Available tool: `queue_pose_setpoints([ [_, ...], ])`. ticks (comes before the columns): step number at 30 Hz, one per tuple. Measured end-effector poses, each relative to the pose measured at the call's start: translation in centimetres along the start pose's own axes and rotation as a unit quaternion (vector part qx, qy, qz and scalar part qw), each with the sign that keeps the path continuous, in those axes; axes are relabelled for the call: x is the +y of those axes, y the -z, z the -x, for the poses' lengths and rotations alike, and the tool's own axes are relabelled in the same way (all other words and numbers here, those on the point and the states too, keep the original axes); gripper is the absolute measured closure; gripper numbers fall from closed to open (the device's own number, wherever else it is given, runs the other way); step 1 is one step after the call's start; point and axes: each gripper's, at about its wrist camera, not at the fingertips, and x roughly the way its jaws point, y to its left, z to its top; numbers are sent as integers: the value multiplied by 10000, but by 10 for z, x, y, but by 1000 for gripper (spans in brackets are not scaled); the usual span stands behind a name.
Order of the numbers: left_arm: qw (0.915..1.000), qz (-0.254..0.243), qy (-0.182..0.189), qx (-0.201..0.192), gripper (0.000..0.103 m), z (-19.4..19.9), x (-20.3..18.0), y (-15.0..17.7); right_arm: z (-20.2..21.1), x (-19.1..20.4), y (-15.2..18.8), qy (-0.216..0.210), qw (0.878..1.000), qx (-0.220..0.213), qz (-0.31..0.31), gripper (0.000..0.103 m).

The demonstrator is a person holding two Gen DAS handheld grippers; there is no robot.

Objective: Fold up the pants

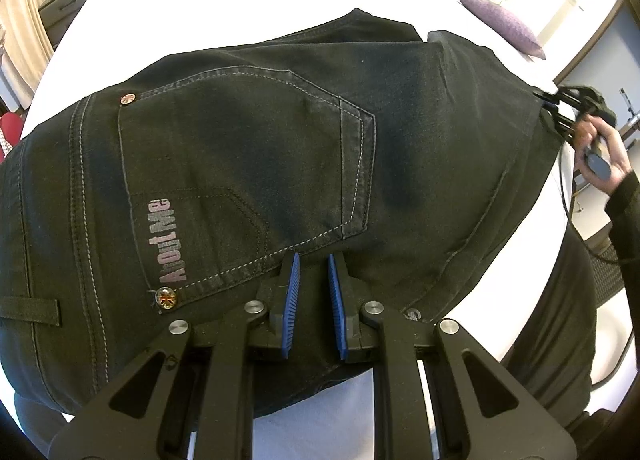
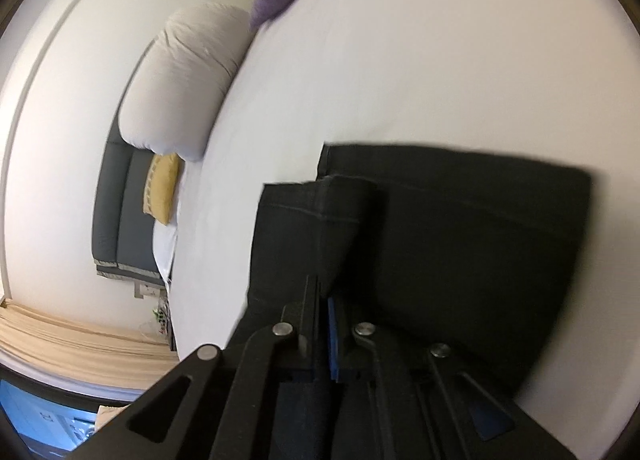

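Black denim pants [image 1: 248, 164] lie on a white bed [image 1: 224, 0], seat side up, with a back pocket and an "AboutMe" print showing. My left gripper [image 1: 313, 260] hovers just over the waist area with its blue-padded jaws apart and nothing between them. My right gripper shows in the left wrist view [image 1: 546, 102] at the far right, pinching the pants' edge. In the right wrist view my right gripper [image 2: 322, 292] is shut on a fold of the pants [image 2: 460, 228], lifting the cloth.
A purple cushion [image 1: 500, 24] and white pillows [image 2: 180, 84] lie at the head of the bed. A yellow cushion [image 2: 162, 188] rests against a grey headboard [image 2: 116, 212]. The person's dark-sleeved arm [image 1: 624, 212] holds the right gripper.
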Motion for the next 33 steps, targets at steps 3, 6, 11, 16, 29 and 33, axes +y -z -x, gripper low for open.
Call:
queue_pose_setpoints([
  [3,10000,-15,5,17,88,0,1,-1,22,-16,-2,76,9995,-269,-171,99],
  [6,10000,5,15,55,88,1,1,-3,37,-41,-6,189,9976,-483,-456,101],
  [11,9999,77,26,86,88,2,3,-7,50,-59,-7,156,9958,-657,-612,101],
  [16,9999,49,-40,96,88,2,2,-8,30,-23,-8,-181,9997,-154,-78,82],
  [29,10000,59,-62,30,88,1,0,-6,-4,-19,-32,5,9992,216,-337,59],
  [33,10000,51,-57,7,88,2,1,-6,-16,-13,-34,-137,9989,370,-268,76],
])
